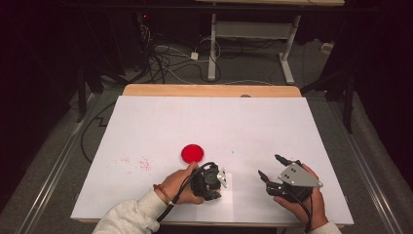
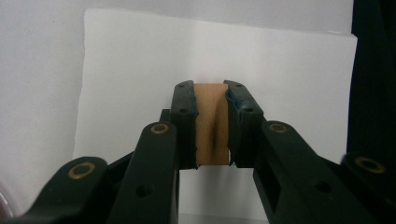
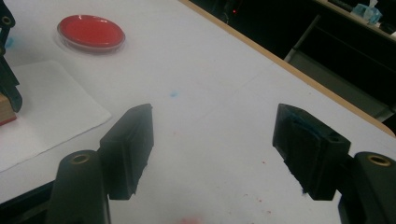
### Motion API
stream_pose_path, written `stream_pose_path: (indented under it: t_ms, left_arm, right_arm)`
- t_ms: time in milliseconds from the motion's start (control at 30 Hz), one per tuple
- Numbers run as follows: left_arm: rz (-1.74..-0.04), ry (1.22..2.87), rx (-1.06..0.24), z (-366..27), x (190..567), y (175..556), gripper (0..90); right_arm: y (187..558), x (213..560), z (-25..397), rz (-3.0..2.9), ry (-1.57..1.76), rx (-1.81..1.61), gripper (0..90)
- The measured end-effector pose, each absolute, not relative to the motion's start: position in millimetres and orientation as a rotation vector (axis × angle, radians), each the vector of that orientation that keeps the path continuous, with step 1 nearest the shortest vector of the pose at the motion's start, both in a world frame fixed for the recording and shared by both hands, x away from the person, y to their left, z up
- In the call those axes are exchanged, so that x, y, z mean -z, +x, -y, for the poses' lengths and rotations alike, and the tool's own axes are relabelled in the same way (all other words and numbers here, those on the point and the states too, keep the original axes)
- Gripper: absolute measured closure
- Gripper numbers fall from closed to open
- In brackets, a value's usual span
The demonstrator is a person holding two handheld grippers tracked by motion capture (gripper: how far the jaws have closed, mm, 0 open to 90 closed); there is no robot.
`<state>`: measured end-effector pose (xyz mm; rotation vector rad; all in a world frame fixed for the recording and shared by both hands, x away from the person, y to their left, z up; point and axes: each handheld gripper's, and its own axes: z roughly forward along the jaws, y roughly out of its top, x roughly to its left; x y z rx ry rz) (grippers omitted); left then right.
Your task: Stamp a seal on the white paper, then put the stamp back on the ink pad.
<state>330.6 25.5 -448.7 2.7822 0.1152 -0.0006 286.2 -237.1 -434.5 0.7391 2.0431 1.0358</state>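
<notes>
My left gripper (image 2: 211, 91) is shut on a small tan wooden block (image 2: 212, 128) and holds it upright over a white paper sheet (image 2: 140, 65). In the high view the left gripper (image 1: 212, 193) points down at that sheet (image 1: 236, 195) near the table's front edge. In the right gripper view the block (image 3: 5, 113) shows a reddish underside at the left edge. A round red dish (image 1: 192, 153) lies just beyond the left hand. The right gripper (image 1: 269, 165) hovers open to the right of the sheet, with nothing between its jaws (image 3: 215, 149).
The white table top (image 1: 209, 122) has red specks (image 1: 139, 163) at the front left and a wooden strip along its far edge (image 1: 209, 90). The red dish (image 3: 91, 31) sits beyond the sheet (image 3: 42, 112). Cables and a desk frame (image 1: 253, 44) stand on the floor behind.
</notes>
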Motion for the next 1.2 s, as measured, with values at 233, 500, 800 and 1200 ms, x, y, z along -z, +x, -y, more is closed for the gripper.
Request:
stream_pose_path:
  t_ms: [233, 500, 800, 1200]
  left_arm:
    - [-0.118, 2.781, 0.003, -25.5, 448.9, 330.7, 73.8]
    - [-0.118, 2.784, -0.004, -25.1, 448.9, 330.2, 73.8]
    - [-0.126, 2.768, 0.014, -27.2, 449.8, 331.6, 73.7]
    - [-0.111, 2.727, -0.034, -30.1, 441.7, 326.9, 73.7]
  right_arm:
    - [286.5, 434.4, 237.5, -2.043, 0.742, -1.040, 29.6]
    - [286.4, 434.3, 237.4, -2.046, 0.743, -1.036, 29.7]
    - [286.1, 434.2, 238.1, -2.044, 0.742, -1.039, 30.0]
    - [285.1, 432.2, 238.8, -2.034, 0.743, -1.053, 29.6]
